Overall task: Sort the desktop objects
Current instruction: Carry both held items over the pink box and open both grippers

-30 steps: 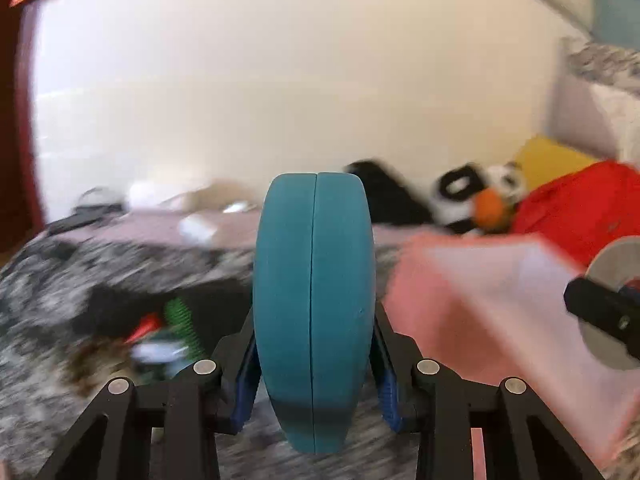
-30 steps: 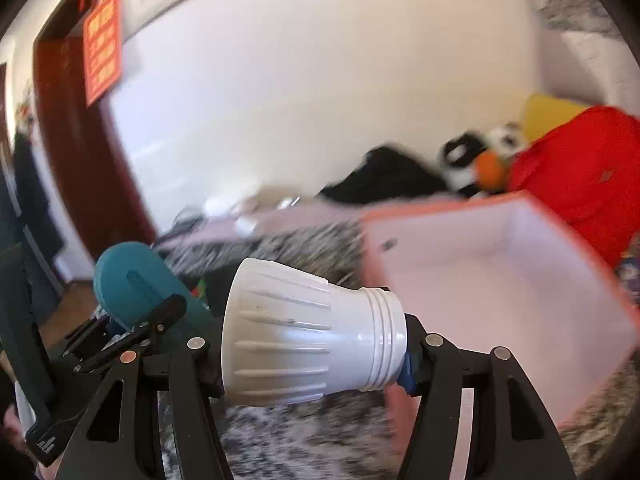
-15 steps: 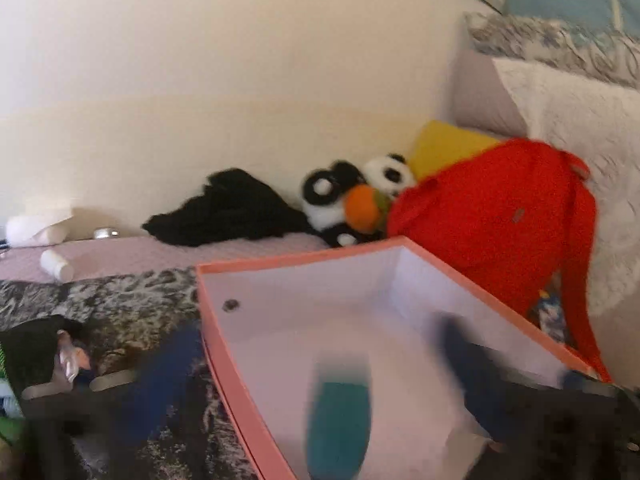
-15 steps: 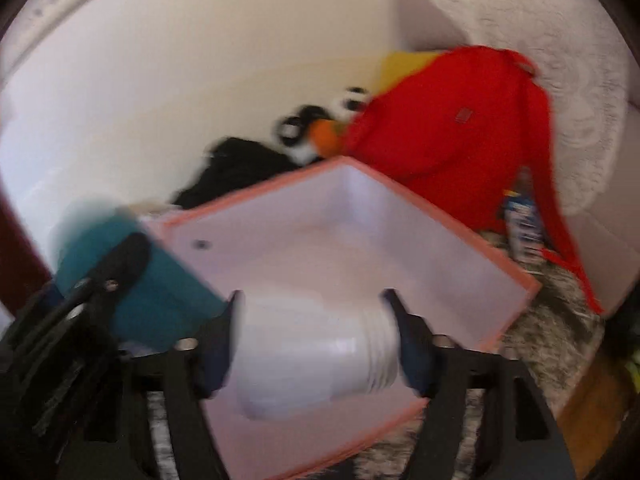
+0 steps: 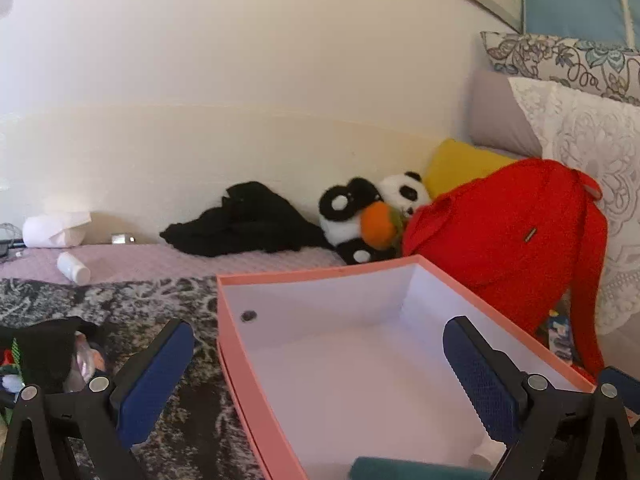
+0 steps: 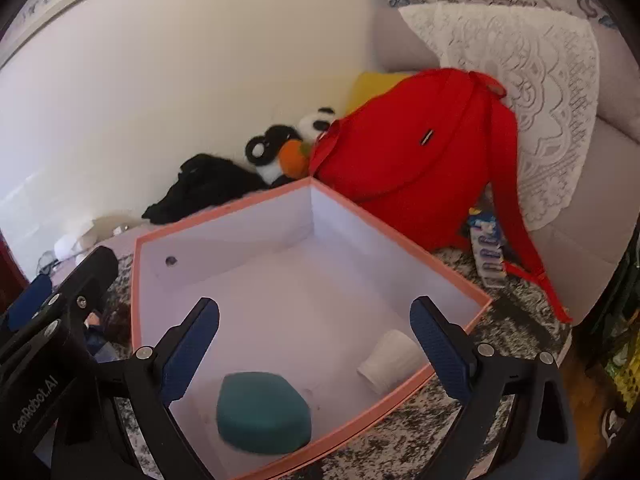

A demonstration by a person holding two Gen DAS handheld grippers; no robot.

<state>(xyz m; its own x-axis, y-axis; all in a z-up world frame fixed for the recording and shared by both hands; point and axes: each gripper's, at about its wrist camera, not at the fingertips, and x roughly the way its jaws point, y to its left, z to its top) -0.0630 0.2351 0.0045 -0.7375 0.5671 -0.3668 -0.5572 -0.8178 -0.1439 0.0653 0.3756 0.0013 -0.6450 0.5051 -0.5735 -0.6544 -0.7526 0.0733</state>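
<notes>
A pink box (image 6: 224, 216) with a white inside sits on a dark patterned cover. A teal oval case (image 6: 262, 412) lies on the box floor at the near left. A white bulb-shaped object (image 6: 390, 360) lies on its side near the right wall. My right gripper (image 6: 314, 352) is open and empty above the box. My left gripper (image 5: 320, 372) is open and empty over the near left of the box (image 5: 256, 376); the teal case (image 5: 400, 470) shows at that view's bottom edge.
A red backpack (image 6: 404, 160) leans behind the box. A panda plush (image 5: 368, 216), black cloth (image 5: 248, 224) and yellow cushion (image 5: 460, 164) lie along the wall. A white bottle (image 5: 72, 268) and a dark bag of clutter (image 5: 44, 352) are at left.
Both grippers moved right over the pink box and opened. The teal case and the white bulb-shaped object dropped from them and now lie inside the box.
</notes>
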